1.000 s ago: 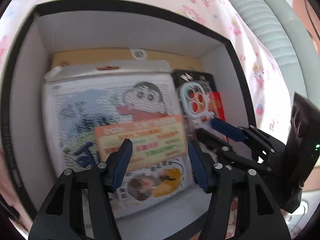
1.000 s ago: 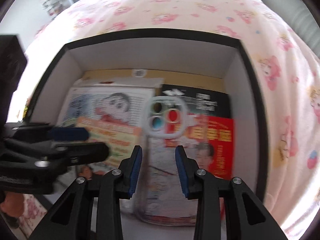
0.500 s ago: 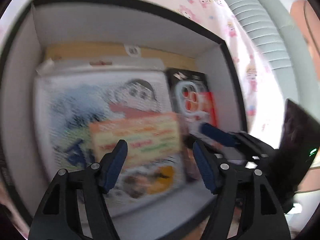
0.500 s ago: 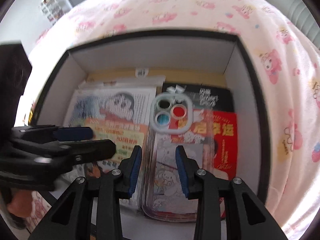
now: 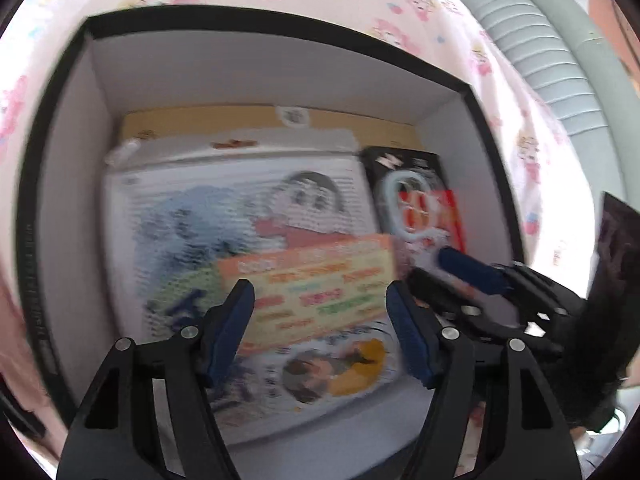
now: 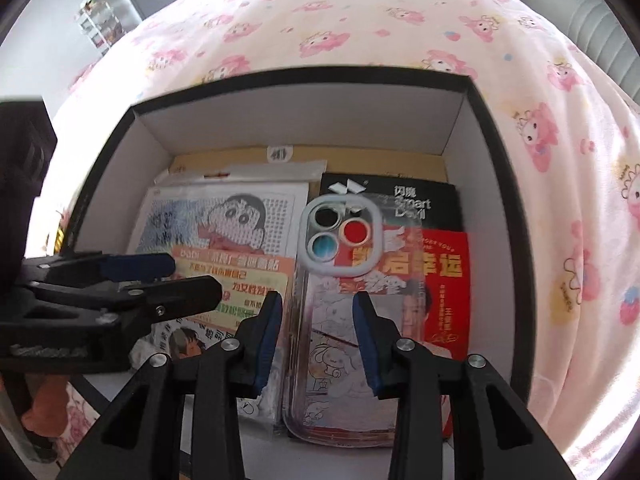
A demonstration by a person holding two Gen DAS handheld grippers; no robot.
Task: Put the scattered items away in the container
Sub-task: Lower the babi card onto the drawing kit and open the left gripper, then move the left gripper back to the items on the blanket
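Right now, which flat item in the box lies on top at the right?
The clear phone case, over the red booklet and black packet.

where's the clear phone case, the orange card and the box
clear phone case [image 6: 344, 336], right wrist view, on its printed back
orange card [image 5: 320, 292], left wrist view, its middle
box [image 6: 304, 118], right wrist view, inner far wall

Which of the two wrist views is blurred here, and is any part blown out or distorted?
Left wrist view: motion-smeared, the cartoon sheet and orange card unreadable, only the left gripper fairly crisp. Right wrist view: sharper, print on the black packet and the clear phone case is legible. Both: fisheye bends the box rim; the bedspread looks washed out.
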